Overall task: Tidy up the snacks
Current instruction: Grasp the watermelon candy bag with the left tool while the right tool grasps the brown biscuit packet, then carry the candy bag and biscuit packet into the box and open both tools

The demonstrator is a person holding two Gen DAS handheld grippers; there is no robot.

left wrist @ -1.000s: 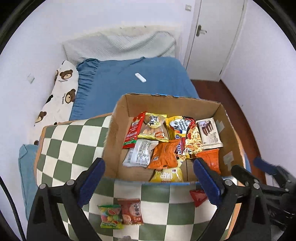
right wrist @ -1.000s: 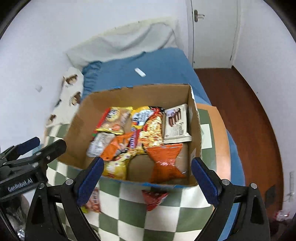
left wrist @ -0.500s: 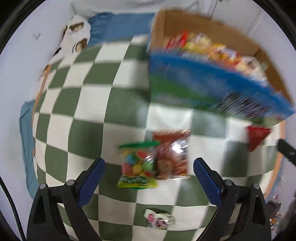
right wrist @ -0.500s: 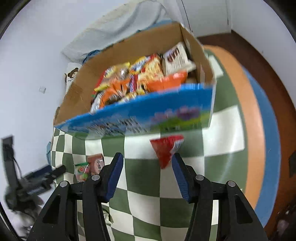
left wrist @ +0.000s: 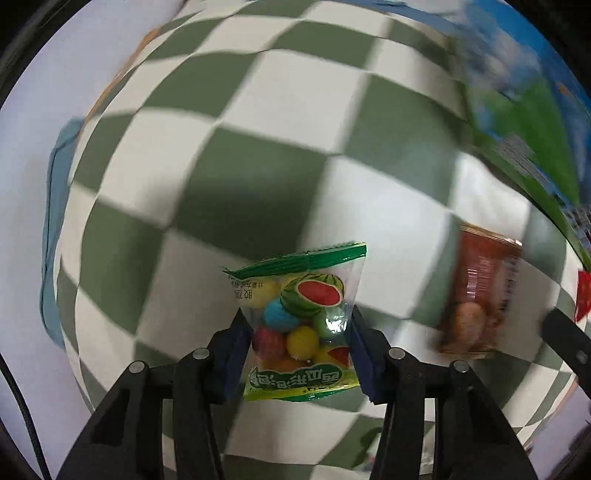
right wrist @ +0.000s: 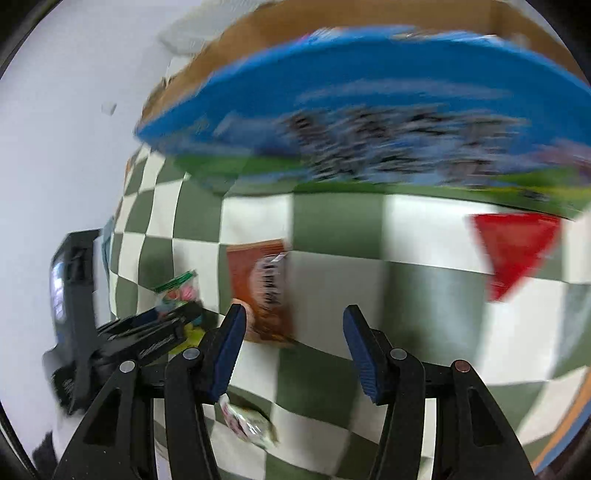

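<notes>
My left claw (left wrist: 299, 332) is closing, its blue pads against both sides of the clear gumball packet (left wrist: 301, 321) on the green-and-white checked tabletop (left wrist: 229, 177). Right of it lies a blurred brown snack packet (left wrist: 476, 295). My right claw (right wrist: 291, 343) stands parted, nothing between its pads, below the blue-fronted cardboard box (right wrist: 369, 110).

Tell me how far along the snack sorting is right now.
Done: cannot tell; the cardboard box hides its contents from here. In hand: the left gripper is closing around the watermelon gum packet. The right gripper is empty above the checkered cloth. Left: the brown snack packet, the red packet by the box, and a small white wrapper.
</notes>
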